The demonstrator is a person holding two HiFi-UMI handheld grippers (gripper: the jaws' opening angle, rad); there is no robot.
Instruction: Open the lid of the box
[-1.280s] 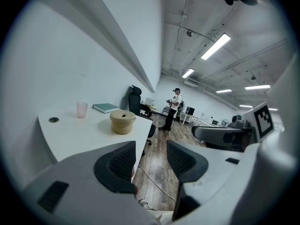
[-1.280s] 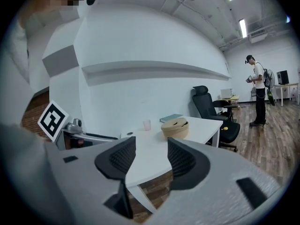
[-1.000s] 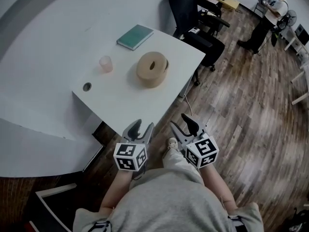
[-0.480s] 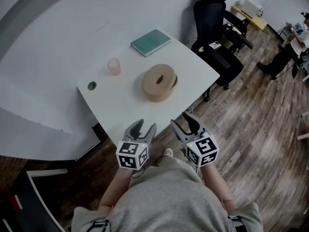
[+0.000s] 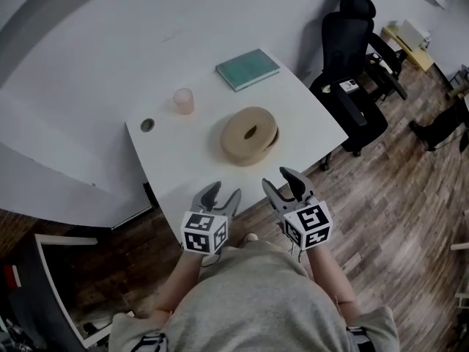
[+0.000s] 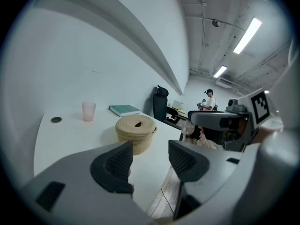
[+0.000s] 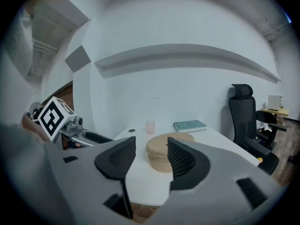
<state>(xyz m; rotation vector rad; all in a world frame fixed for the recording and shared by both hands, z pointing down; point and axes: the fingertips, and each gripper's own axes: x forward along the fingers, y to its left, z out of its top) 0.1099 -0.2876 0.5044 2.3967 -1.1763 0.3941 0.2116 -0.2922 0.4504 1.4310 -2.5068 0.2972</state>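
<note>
A round woven tan box (image 5: 250, 136) with a flat lid and a small hole in its top stands in the middle of the white table (image 5: 176, 160). It shows in the left gripper view as the box (image 6: 136, 132) and in the right gripper view as the box (image 7: 164, 151). My left gripper (image 5: 220, 194) hangs just off the table's near edge, its jaws opening with nothing between them. My right gripper (image 5: 284, 181) is beside it, open and empty, short of the box.
A pink cup (image 5: 183, 100) and a teal book (image 5: 248, 69) lie at the table's far side, a cable hole (image 5: 148, 125) at the left. A black office chair (image 5: 355, 57) stands right of the table. A person (image 6: 206, 100) stands far off.
The view has shifted, so the table and box sit lower and closer to both grippers. Both grippers stay side by side before the table's near edge, still empty.
</note>
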